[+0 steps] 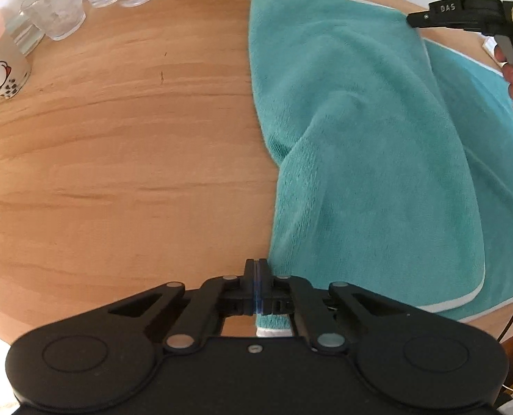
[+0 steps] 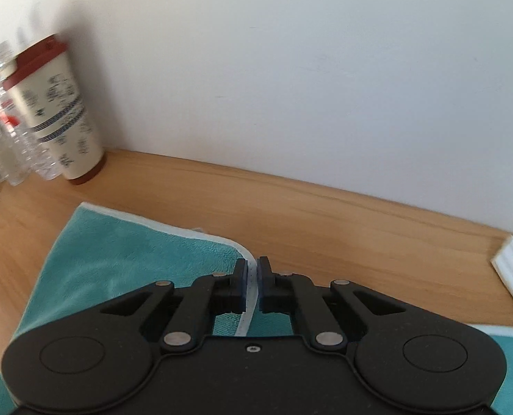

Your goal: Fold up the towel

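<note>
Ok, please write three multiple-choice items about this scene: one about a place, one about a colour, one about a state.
1. Where does the towel lie?
A. on the wooden table
B. on the floor
C. in a basket

2. What colour is the towel's main surface?
A. red
B. teal
C. yellow

3. In what state is the left gripper?
A. wide open, holding nothing
B. shut on the towel's edge
C. shut on a cup

Key: 1 A, the left wrist view shows the cloth spread on the wood. 2 B, the pile is teal with a pale border. 3 B, its jaws are pressed together and the towel's white-trimmed edge shows just behind them.
</note>
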### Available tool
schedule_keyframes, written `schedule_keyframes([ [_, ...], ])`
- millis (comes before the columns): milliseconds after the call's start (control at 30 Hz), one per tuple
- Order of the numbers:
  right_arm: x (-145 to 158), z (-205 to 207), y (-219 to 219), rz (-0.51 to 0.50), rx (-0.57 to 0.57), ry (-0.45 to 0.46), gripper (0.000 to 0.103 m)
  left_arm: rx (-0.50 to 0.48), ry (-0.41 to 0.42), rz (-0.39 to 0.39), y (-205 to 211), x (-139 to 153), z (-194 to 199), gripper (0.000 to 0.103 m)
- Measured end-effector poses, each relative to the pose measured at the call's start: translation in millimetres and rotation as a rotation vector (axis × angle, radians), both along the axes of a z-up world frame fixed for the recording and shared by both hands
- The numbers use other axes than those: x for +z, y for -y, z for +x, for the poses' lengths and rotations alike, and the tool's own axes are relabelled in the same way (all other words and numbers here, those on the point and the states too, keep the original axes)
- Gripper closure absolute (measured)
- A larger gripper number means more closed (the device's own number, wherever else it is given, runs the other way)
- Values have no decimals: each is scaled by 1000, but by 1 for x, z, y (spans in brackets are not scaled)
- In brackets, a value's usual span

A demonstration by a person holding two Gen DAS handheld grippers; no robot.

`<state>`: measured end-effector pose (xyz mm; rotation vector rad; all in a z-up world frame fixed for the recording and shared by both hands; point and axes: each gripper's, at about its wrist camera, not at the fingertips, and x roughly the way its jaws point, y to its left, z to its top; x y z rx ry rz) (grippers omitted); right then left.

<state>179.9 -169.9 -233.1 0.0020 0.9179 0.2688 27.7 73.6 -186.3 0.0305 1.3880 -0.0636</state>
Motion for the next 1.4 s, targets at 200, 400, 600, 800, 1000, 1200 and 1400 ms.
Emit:
schedule_keyframes([
  [200, -5, 0, -1, -54, 1, -28, 96, 22, -11, -8, -4, 0, 1, 103],
  [400, 5, -13, 11, -84, 0, 5, 90, 30, 27, -42, -1, 11, 1, 94],
  [600, 15, -74, 30, 113, 103, -155, 87, 16, -2, -19, 2, 6, 11, 88],
  [800, 6, -167, 28, 238, 186, -341, 79, 39, -37, -54, -7, 3, 12, 93],
  [1000, -5, -203, 18, 211, 127, -364, 78, 21, -41, -67, -2, 6, 8, 100],
  [1200, -2, -209, 11, 197, 123, -351, 98, -5, -41, -64, 0, 6, 3, 103],
  [1400, 13, -223, 10, 191, 147, -357, 98, -3, -65, -52, -2, 7, -1, 103],
])
